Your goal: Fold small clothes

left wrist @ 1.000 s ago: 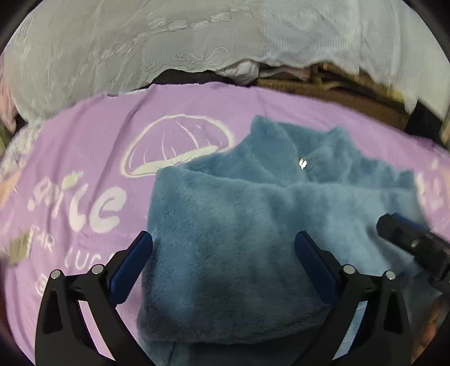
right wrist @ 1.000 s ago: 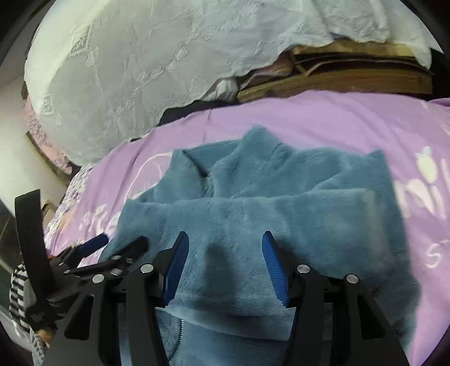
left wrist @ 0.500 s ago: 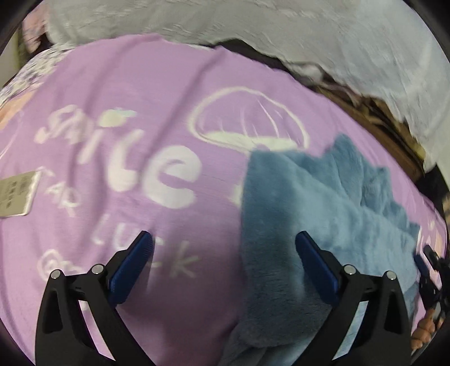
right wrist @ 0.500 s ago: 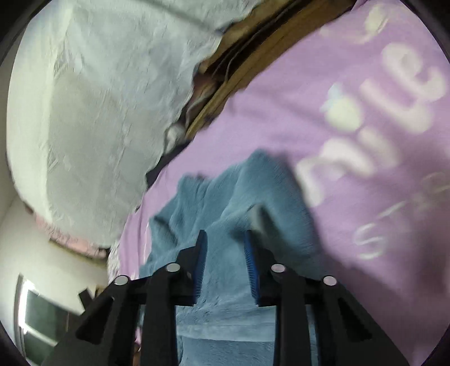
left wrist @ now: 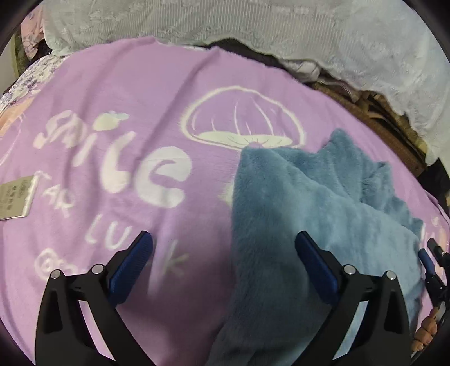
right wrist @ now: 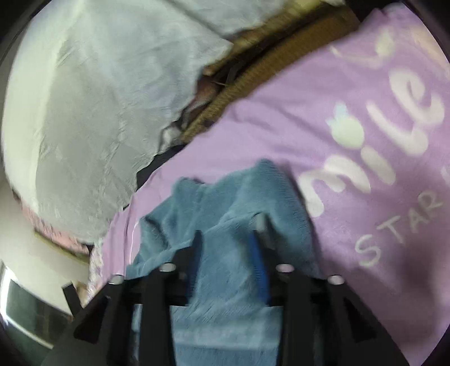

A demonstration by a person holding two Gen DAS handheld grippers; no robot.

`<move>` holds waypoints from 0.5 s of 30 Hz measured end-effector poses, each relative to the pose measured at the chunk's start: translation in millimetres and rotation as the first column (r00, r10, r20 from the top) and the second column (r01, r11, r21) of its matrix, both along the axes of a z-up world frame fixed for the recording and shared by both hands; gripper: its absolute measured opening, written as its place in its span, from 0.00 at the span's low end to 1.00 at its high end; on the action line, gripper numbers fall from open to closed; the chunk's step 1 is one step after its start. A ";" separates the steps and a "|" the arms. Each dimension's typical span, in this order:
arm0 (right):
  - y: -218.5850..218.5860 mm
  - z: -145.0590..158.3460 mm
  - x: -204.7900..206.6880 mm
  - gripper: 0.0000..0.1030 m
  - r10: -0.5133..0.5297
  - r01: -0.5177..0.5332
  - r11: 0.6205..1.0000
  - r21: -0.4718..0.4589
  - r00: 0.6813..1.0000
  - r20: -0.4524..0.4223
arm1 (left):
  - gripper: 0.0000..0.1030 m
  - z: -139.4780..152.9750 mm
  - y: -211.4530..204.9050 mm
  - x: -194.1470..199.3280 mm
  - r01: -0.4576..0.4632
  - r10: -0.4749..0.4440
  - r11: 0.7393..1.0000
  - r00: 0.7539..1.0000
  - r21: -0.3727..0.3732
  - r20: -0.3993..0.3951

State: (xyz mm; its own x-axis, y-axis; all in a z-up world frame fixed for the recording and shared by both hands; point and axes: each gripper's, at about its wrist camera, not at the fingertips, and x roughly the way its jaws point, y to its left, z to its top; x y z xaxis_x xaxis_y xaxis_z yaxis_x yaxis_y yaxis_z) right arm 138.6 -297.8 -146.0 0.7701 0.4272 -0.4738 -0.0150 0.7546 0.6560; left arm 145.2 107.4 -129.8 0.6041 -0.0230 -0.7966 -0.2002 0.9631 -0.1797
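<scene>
A fluffy blue fleece jacket [left wrist: 315, 214] lies folded on a purple blanket [left wrist: 118, 93] printed with white letters and a mushroom. My left gripper [left wrist: 223, 250] is open and empty, hovering over the jacket's left edge; its right finger is over the fleece, its left finger over bare blanket. My right gripper [right wrist: 226, 242] has its jaws close together with the jacket's [right wrist: 233, 197] fleece bunched between them. The view is blurred. The right gripper also shows at the far right of the left wrist view [left wrist: 433, 261], at the jacket's right side.
A white lace cloth [left wrist: 253, 25] drapes over things behind the blanket. Brown woven items [right wrist: 253, 76] sit under it at the back. A small paper tag [left wrist: 17, 197] lies on the blanket at the left. A dark window or screen [right wrist: 25, 312] is at the lower left.
My right gripper narrowed from open to closed on the fleece and swung right. My left gripper shifted left off the jacket's middle to its left edge and stayed open.
</scene>
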 end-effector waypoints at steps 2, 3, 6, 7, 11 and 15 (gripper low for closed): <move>14.5 3.4 -10.8 0.41 0.056 -0.055 0.998 -0.041 0.998 0.010 | 0.96 0.4 9.3 -5.8 -0.024 0.024 1.000 1.000 0.019 -0.003; 21.5 -0.6 -11.6 0.44 0.069 -0.069 0.995 -0.072 0.998 -0.013 | 0.96 -5.4 13.5 -5.0 -0.037 0.037 0.999 0.999 0.019 -0.027; 26.6 -24.6 -6.0 0.44 0.072 -0.082 0.990 -0.111 0.993 -0.091 | 0.96 -19.7 16.1 -0.4 -0.039 0.040 0.999 0.997 0.011 -0.072; 25.2 -24.5 -7.4 0.38 0.060 -0.070 0.991 -0.111 0.994 -0.087 | 0.96 -15.6 12.3 -2.5 -0.041 0.043 0.999 0.997 0.035 -0.064; 36.6 2.2 -29.5 0.44 0.060 -0.060 0.981 -0.182 0.998 -0.002 | 0.96 0.6 15.3 -6.6 -0.059 0.059 0.998 0.998 0.023 -0.020; 63.6 10.4 -36.0 0.44 0.118 -0.108 0.959 -0.261 0.993 0.025 | 0.96 12.4 19.2 29.6 -0.085 0.086 0.996 0.996 0.028 -0.031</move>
